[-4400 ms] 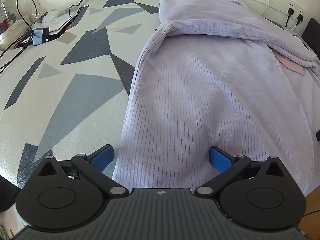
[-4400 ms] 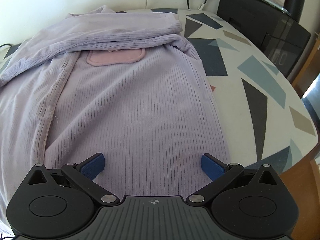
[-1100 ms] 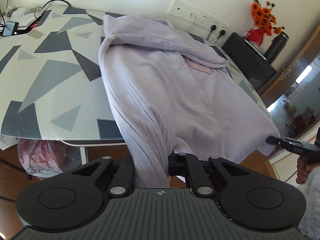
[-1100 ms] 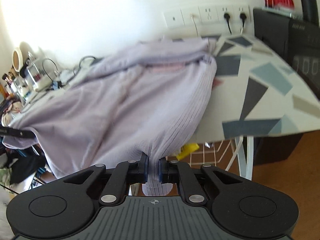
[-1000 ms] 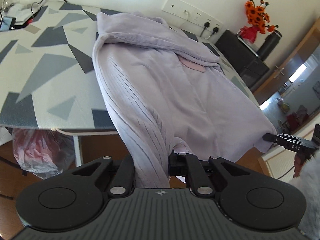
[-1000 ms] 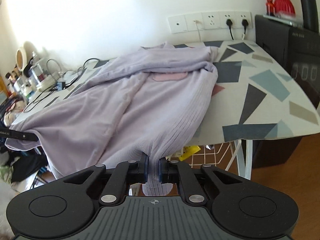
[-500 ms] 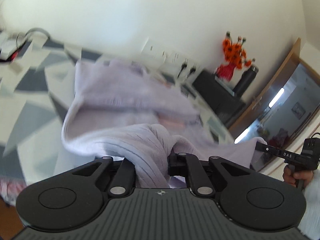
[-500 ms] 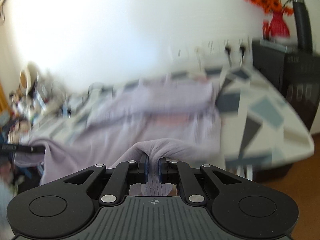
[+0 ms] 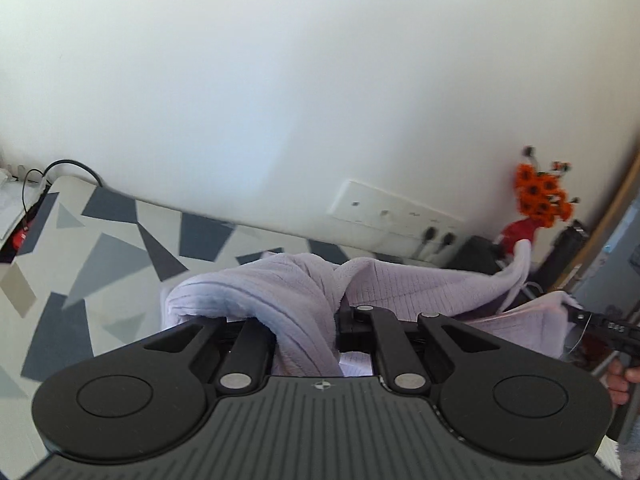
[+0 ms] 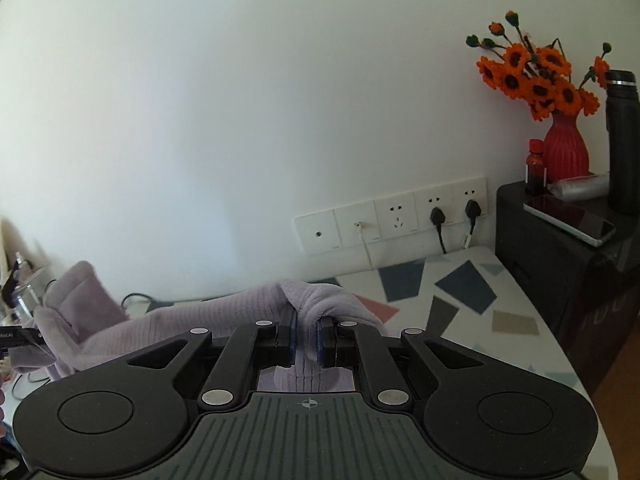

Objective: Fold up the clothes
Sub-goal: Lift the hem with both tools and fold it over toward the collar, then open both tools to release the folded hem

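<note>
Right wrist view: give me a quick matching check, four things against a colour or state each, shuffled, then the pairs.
Things:
1. right gripper
2. vase
3. flask
4. wall sockets

States:
A. black, standing upright on the dark cabinet
B. red, holding orange flowers
C. shut on the lilac garment
D. white, two black plugs in them

Pairs: 1-C, 2-B, 3-A, 4-D

White letters "DAS" stand on the right gripper [image 9: 612,326]; lettering on the left gripper [image 10: 12,336] is unreadable.
</note>
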{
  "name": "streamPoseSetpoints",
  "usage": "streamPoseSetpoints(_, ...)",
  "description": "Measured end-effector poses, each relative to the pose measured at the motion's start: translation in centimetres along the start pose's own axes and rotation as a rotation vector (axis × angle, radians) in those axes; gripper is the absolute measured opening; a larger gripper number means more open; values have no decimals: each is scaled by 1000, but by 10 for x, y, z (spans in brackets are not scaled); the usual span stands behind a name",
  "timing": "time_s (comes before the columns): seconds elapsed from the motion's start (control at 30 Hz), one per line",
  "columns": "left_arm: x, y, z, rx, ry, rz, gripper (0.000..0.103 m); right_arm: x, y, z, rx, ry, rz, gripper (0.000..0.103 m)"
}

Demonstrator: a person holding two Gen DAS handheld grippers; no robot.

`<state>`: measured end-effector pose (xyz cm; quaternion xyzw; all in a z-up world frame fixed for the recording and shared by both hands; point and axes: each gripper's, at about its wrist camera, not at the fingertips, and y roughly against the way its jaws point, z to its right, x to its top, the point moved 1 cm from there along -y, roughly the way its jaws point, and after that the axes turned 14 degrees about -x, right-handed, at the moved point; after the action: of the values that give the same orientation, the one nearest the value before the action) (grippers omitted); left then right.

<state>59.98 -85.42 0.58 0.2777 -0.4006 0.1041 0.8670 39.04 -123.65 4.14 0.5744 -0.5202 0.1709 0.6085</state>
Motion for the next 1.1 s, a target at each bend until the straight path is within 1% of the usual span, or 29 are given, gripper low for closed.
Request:
streamPoseSetpoints(0.13, 19, -61, -27, 81, 56, -61, 11, 14, -76, 12, 10, -16, -47, 8)
streamPoseSetpoints(0.3, 23, -137, -70, 223, 118, -146, 11, 9, -185, 22, 11, -41, -170, 8)
streamPoseSetpoints(0.4, 14, -173, -105, 279, 236, -237, 11, -3, -243, 25, -5, -45, -283, 8)
streamPoseSetpoints(0.47, 6, -190, -124, 297, 298, -286, 11, -12, -278, 29, -24, -45, -374, 8)
streamPoseSetpoints(0.57, 3, -201, -138, 298, 354, -301, 12, -26, -314, 31, -39, -43, -473, 8)
streamPoseSetpoints(0.63, 4, -203, -140, 298, 358, -314, 13, -34, -330, 31, -35, -21, -508, 8)
streamPoseSetpoints(0.73, 8, -208, -141, 287, 344, -347, 14, -38, -344, 31, -30, -18, -539, 10)
streamPoseSetpoints(0.8, 15, -204, -139, 262, 337, -365, 17, -35, -347, 30, -21, -40, -565, 15)
streamPoseSetpoints(0.83, 20, -200, -137, 246, 334, -371, 19, -31, -348, 28, -17, -41, -577, 21)
streamPoseSetpoints(0.87, 25, -196, -135, 229, 327, -375, 23, -26, -347, 25, -12, -36, -580, 24)
streamPoseSetpoints(0.93, 36, -184, -127, 181, 280, -367, 35, -15, -341, 17, 3, -16, -570, 35)
streamPoseSetpoints(0.97, 43, -177, -122, 155, 249, -361, 48, -9, -338, 13, 10, -6, -565, 38)
streamPoseSetpoints(1.0, 50, -169, -118, 139, 221, -346, 64, -3, -334, 9, 15, 4, -553, 48)
streamPoseSetpoints(1.03, 58, -163, -115, 138, 190, -323, 73, 5, -329, 5, 6, 21, -522, 60)
streamPoseSetpoints(1.07, 63, -157, -112, 144, 160, -299, 84, 12, -324, 1, -15, 46, -479, 64)
streamPoseSetpoints(1.1, 67, -150, -111, 144, 139, -280, 85, 20, -319, -4, -37, 71, -436, 66)
